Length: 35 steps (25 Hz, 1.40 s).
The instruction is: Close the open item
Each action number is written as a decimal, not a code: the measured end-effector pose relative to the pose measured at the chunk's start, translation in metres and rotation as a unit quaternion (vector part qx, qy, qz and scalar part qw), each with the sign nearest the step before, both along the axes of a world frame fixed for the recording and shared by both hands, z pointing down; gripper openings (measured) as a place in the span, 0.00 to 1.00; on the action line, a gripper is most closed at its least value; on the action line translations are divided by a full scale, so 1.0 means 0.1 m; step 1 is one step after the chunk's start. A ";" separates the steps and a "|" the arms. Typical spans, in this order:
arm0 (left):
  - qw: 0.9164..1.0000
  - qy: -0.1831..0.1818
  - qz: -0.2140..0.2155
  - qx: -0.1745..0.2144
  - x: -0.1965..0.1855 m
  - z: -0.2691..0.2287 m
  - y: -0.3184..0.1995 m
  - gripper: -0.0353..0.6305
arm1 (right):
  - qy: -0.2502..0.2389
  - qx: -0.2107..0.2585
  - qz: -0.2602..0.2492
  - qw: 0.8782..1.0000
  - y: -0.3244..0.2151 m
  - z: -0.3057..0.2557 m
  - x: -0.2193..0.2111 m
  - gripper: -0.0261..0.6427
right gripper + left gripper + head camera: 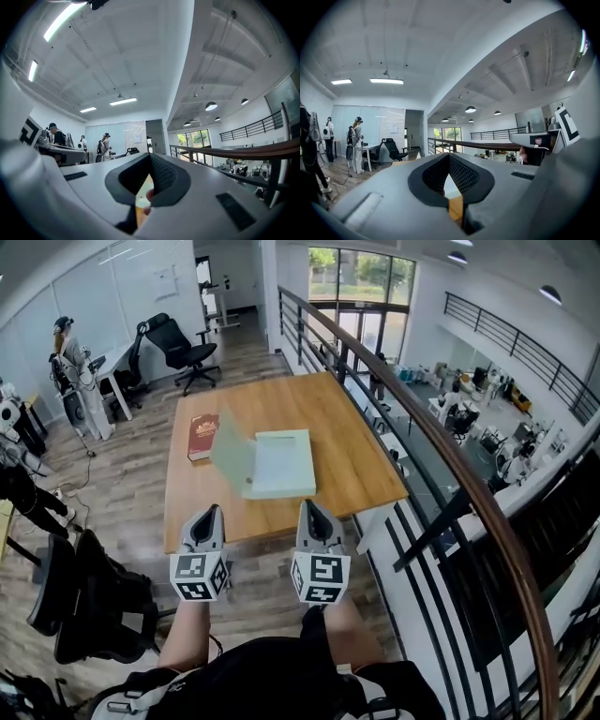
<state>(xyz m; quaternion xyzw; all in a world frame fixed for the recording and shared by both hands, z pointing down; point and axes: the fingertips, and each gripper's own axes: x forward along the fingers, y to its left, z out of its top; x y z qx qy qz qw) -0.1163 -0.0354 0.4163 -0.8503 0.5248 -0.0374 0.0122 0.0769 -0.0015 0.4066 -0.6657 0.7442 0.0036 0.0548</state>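
Grey left hand-held gripper [215, 509], right hand-held gripper [307, 505]: abreast, closed.

Smooth pale wood with a soft sheen for the tabletop [356, 456]. Matt pale green paper or card on the open book [281, 463]; dark red cover on the closed book [202, 435], far left. Matt grey plastic on left tool [215, 512] and right tool [307, 507], with rough, dotted black pads [461, 174]. Matt wood planks on the floor [122, 474].

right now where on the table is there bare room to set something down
The far half of the table beyond the red book and the open folder is bare, as is the strip right of it. Crowded where those two lie.
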 end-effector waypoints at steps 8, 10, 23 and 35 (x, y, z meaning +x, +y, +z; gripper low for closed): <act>1.000 -0.010 -0.020 -0.008 0.31 0.11 -0.88 0.05 | -0.005 -0.004 -0.006 1.000 -0.92 0.10 0.38 0.04; 1.000 -0.012 -0.024 -0.012 0.41 0.10 -1.11 0.05 | -0.004 -0.006 -0.012 1.000 -1.14 0.11 0.47 0.04; 0.998 -0.029 -0.055 -0.023 1.06 -0.03 -2.33 0.05 | 0.002 -0.032 -0.064 0.997 -2.47 0.06 0.99 0.04; 0.996 -0.046 -0.064 -0.027 0.67 0.03 -2.90 0.05 | -0.011 -0.051 -0.057 0.997 -3.07 0.23 0.78 0.04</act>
